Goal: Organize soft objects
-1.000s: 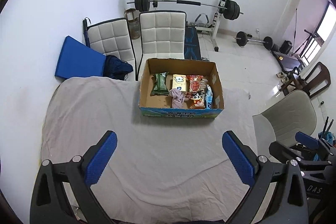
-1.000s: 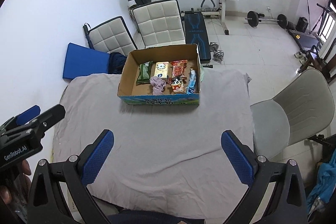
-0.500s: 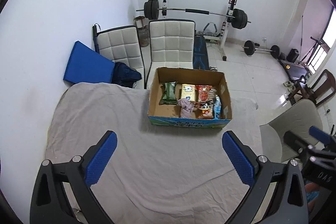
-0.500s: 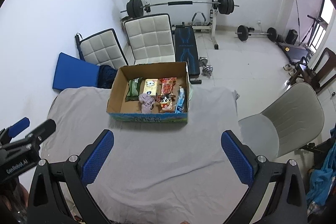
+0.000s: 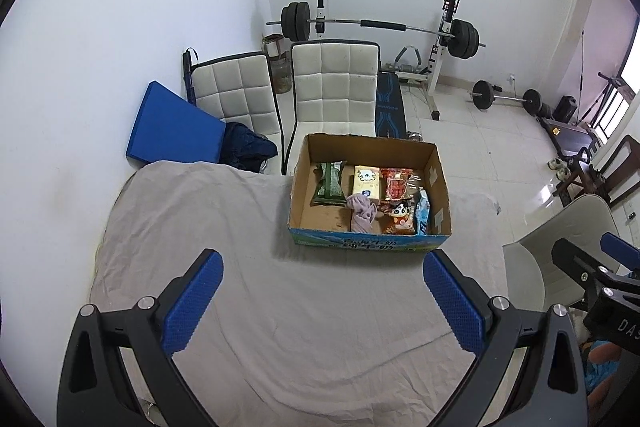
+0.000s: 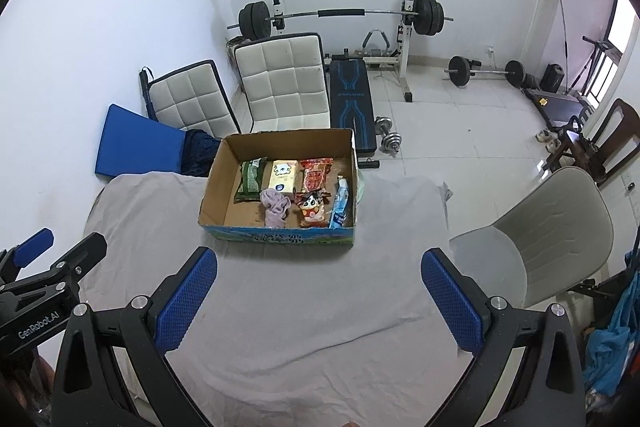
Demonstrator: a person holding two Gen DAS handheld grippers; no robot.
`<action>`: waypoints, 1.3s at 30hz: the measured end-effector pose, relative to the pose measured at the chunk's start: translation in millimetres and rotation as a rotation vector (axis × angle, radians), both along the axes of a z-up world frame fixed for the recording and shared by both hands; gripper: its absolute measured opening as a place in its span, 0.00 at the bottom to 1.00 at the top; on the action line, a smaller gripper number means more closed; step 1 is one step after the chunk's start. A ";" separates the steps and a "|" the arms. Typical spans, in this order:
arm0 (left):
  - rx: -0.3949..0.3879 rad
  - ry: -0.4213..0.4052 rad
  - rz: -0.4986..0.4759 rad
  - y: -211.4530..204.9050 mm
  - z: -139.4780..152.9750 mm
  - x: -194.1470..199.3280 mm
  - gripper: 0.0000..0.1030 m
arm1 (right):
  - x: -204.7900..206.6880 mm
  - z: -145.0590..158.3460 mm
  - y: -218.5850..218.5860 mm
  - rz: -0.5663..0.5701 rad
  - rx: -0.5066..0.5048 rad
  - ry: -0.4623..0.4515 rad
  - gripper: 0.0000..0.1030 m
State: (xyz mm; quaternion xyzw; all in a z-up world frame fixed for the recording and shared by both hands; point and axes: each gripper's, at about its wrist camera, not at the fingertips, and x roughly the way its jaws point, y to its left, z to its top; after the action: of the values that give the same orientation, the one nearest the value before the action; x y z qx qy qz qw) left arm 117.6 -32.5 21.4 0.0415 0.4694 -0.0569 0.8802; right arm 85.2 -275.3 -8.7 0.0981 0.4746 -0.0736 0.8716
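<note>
An open cardboard box [image 5: 440, 171] [image 6: 212, 179] stands at the far side of the grey-clothed table [image 5: 200, 227] [image 6: 380, 267]. Inside lie a green packet [image 5: 329, 183] [image 6: 250, 179], a yellow-white packet [image 5: 366, 180] [image 6: 283, 175], a red snack bag [image 5: 396, 183] [image 6: 314, 175], a cartoon snack bag [image 5: 400, 219] [image 6: 312, 209], a blue packet [image 5: 422, 213] [image 6: 341, 205] and a pinkish cloth [image 5: 362, 213] [image 6: 275, 207]. My left gripper [image 5: 322, 301] and my right gripper [image 6: 320, 301] are open and empty, held high above the near table, well short of the box.
Two white padded chairs [image 5: 334, 87] [image 6: 280, 83] and a blue mat [image 5: 172, 131] stand behind the table. A beige chair [image 6: 552, 227] is at the right. A barbell rack [image 6: 340, 15], bench and dumbbells fill the far floor.
Both grippers have risen and pulled back a little, so the box looks smaller and more of the room shows. Both stay open and empty.
</note>
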 end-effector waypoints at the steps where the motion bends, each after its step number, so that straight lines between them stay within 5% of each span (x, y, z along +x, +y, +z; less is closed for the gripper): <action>1: 0.002 -0.004 0.001 0.1 1.3 0.4 1.00 | 0.6 0.6 0.0 0.002 0.003 -0.002 1.00; 39: -0.006 -0.031 -0.015 -3.6 13.5 -0.5 1.00 | -3.8 6.9 3.7 0.003 -0.011 -0.023 1.00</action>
State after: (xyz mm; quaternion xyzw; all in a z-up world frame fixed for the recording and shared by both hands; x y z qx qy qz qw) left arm 117.1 -36.1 34.8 0.0431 0.4554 -0.0643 0.8869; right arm 81.4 -271.6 -1.8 0.0935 0.4645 -0.0736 0.8776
